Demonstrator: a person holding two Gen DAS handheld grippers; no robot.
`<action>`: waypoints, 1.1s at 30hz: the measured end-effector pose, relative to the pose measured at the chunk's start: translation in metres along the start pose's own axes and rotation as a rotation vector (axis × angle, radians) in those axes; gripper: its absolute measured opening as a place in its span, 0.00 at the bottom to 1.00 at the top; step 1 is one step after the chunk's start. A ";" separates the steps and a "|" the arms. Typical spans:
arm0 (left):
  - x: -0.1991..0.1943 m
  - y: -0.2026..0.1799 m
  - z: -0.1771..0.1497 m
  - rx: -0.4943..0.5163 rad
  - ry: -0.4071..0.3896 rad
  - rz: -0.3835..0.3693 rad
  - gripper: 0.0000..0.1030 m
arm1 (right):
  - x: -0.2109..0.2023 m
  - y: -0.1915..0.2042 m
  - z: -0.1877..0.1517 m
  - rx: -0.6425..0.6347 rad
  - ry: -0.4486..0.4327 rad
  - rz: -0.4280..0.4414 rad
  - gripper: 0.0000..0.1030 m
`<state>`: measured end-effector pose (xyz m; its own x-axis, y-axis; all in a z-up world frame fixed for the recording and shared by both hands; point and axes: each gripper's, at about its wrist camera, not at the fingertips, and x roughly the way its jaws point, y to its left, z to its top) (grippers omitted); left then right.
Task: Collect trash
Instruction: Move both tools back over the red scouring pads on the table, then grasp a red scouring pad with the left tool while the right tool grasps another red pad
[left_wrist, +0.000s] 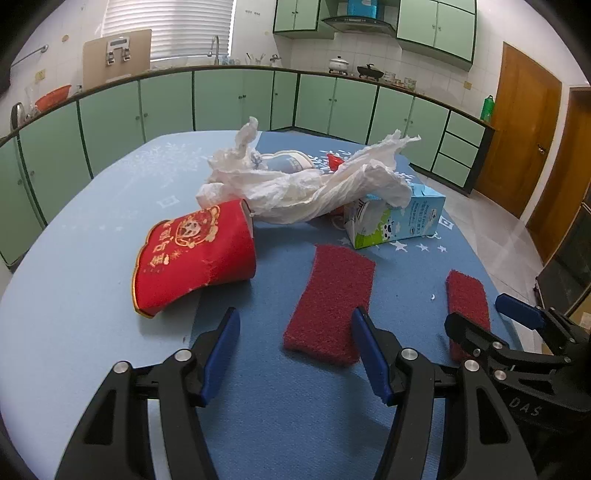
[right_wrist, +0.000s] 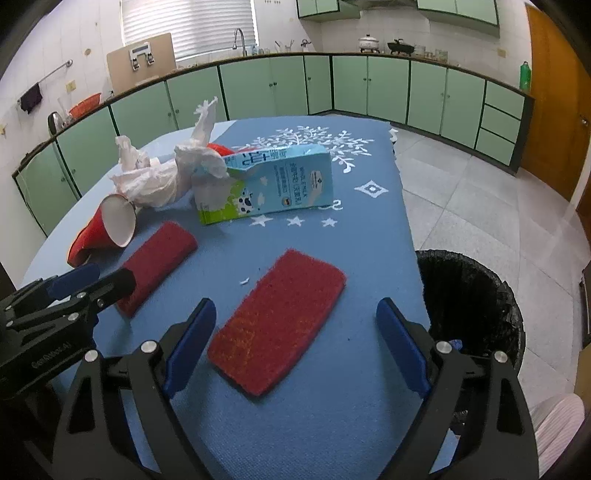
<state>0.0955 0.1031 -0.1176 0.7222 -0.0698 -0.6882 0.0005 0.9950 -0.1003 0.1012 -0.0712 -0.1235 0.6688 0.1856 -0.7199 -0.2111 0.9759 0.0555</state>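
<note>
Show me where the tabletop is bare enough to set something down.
Bare blue cloth lies between the milk carton and the right-hand red scrub pad, out to the edge by the black-lined bin. The pale strip left of the tipped red paper cup is free too. The crumpled white plastic bag crowds the middle.

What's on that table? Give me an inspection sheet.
Surface: blue mat with white print.
Job's things: red paper cup on its side; crumpled white plastic; milk carton; two red scouring pads; black-lined bin beside the table.
Clutter: small white scrap.
Grippers: left gripper and right gripper open, empty.
Cables: nothing seen.
Surroundings: green kitchen cabinets, wooden door.
</note>
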 end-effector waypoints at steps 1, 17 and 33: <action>0.000 0.000 0.000 0.000 0.000 0.000 0.60 | 0.000 0.000 0.000 -0.002 0.002 -0.001 0.84; 0.001 -0.001 0.002 0.006 0.001 0.003 0.60 | -0.011 -0.002 -0.002 -0.055 0.029 0.088 0.61; 0.002 -0.006 0.002 0.027 0.006 -0.001 0.60 | -0.016 -0.003 -0.002 -0.050 0.011 0.145 0.51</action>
<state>0.0990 0.0968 -0.1168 0.7183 -0.0714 -0.6921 0.0204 0.9965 -0.0817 0.0895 -0.0776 -0.1131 0.6209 0.3222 -0.7146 -0.3397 0.9322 0.1251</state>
